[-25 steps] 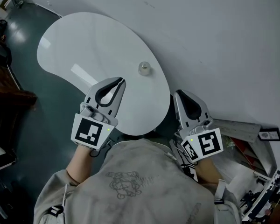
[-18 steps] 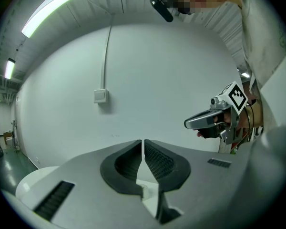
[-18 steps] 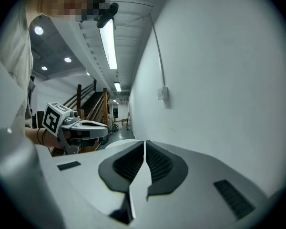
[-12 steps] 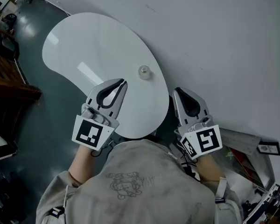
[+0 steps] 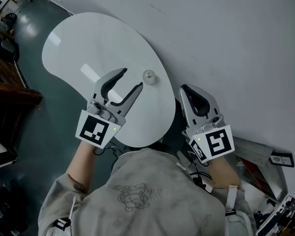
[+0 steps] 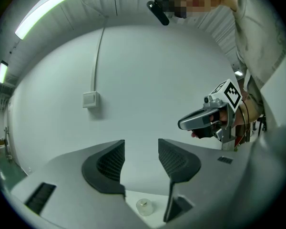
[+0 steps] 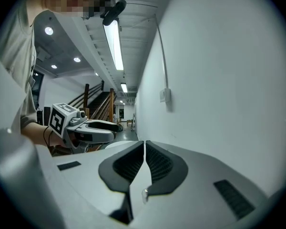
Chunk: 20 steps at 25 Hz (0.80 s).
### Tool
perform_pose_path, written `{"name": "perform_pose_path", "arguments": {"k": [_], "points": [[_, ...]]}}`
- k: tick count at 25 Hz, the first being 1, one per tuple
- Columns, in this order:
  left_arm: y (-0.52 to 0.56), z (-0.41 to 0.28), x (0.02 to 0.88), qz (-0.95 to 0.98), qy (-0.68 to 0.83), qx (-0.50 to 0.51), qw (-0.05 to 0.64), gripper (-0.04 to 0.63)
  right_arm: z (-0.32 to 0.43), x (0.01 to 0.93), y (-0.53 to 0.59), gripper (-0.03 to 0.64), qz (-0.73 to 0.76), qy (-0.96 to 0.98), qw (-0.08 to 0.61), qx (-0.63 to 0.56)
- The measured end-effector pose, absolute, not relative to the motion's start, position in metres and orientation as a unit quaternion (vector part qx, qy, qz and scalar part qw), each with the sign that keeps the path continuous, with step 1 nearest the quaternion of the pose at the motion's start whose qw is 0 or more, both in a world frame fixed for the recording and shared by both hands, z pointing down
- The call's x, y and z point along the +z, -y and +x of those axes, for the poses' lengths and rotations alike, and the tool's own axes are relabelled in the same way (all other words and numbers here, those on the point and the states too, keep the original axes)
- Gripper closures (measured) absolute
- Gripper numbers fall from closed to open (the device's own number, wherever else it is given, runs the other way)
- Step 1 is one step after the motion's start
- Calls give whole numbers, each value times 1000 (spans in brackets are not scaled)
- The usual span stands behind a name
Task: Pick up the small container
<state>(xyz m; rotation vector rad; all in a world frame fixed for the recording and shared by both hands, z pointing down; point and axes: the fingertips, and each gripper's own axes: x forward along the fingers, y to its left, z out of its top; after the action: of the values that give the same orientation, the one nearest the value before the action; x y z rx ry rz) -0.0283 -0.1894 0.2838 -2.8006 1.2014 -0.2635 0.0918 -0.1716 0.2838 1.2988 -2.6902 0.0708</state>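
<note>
The small container point(image 5: 148, 75), a clear little jar with a pale lid, stands near the right edge of the white kidney-shaped table point(image 5: 83, 38). My left gripper point(image 5: 132, 78) hovers over the table just short of it. Its jaws are opening, with nothing between them. In the left gripper view the container point(image 6: 144, 206) sits low, below and ahead of the spread jaws point(image 6: 141, 149). My right gripper point(image 5: 184, 88) hangs off the table's right side near the wall, jaws shut and empty. The right gripper view shows its jaws point(image 7: 144, 144) pressed together.
A pale grey wall point(image 5: 226, 43) runs along the table's far side, with a wall switch point(image 6: 89, 99) and a cable on it. Dark floor point(image 5: 19, 107) lies to the left. Clutter and a metal frame point(image 5: 265, 156) sit at the lower right.
The left gripper's jaws have gone from shut to spread apart, and it has edged closer to the container. The right gripper has hardly moved.
</note>
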Motion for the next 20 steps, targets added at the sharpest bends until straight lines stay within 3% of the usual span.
{"name": "perform_pose_path", "arguments": {"k": [8,20], "points": [[220,3,308,-937,-332,-86,67,267,91,283,195,583,442,895,63,19],[258,38,411,-958,-246,-124,78,253,76,319,232,583,447,891,78,19]]}}
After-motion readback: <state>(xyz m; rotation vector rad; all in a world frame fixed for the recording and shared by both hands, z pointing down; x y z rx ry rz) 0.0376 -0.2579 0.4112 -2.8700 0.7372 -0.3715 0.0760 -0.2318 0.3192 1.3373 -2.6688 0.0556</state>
